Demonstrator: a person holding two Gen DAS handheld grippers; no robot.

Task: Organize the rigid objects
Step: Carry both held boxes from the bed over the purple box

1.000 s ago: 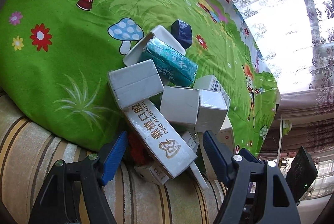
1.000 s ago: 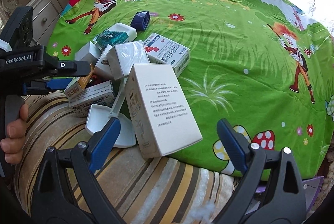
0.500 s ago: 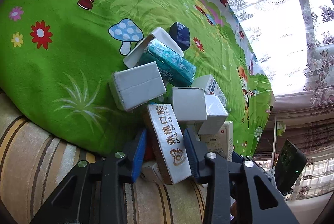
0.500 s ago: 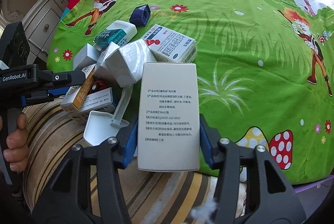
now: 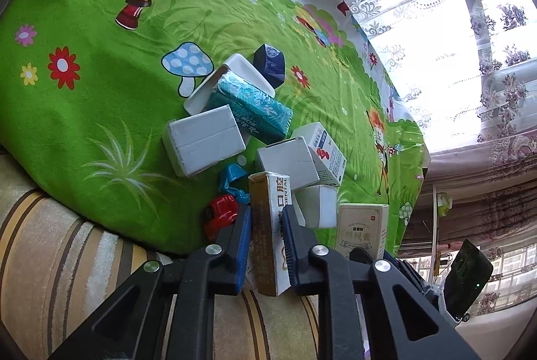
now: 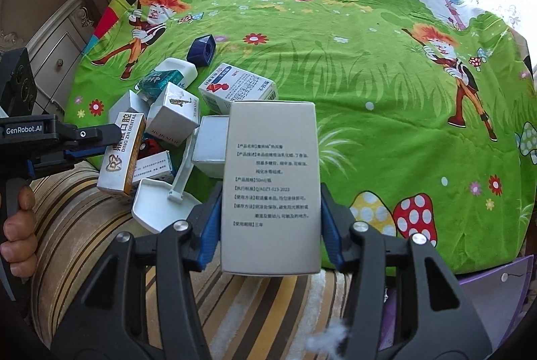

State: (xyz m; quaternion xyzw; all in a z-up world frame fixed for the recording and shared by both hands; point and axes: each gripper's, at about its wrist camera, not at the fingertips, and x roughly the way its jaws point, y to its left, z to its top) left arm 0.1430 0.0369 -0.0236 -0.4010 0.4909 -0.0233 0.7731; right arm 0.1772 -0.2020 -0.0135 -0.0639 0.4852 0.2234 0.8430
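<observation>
The left tool [image 5: 266, 234] is clamped on a narrow dental box [image 5: 270, 225], its blue pads flat against the two long sides, having just closed in on it. The box stands tilted at the near edge of the green cartoon sheet [image 5: 100, 85], over the striped cover [image 5: 67, 259]. The right tool [image 6: 268, 225] grips a larger grey box [image 6: 270, 189] with printed text, its pads pressing both sides at a middling spread.

A crowded heap sits just behind both boxes. A red toy car [image 5: 220, 215] and a blue plastic piece [image 5: 231, 175] lie just beside the left pad. Two plain white boxes [image 5: 204, 142] [image 5: 285, 165] flank the dental box, a smaller white one [image 5: 319, 205] touches its right side, and a teal packet [image 5: 255, 108] leans on a white dish [image 5: 235, 74] beyond. A dark blue cap [image 6: 201, 49] lies apart at the back. In the right wrist view, a white scoop [image 6: 157, 205] rests beside the grey box, and a hand [image 6: 18, 225] holds the left tool's grip.
</observation>
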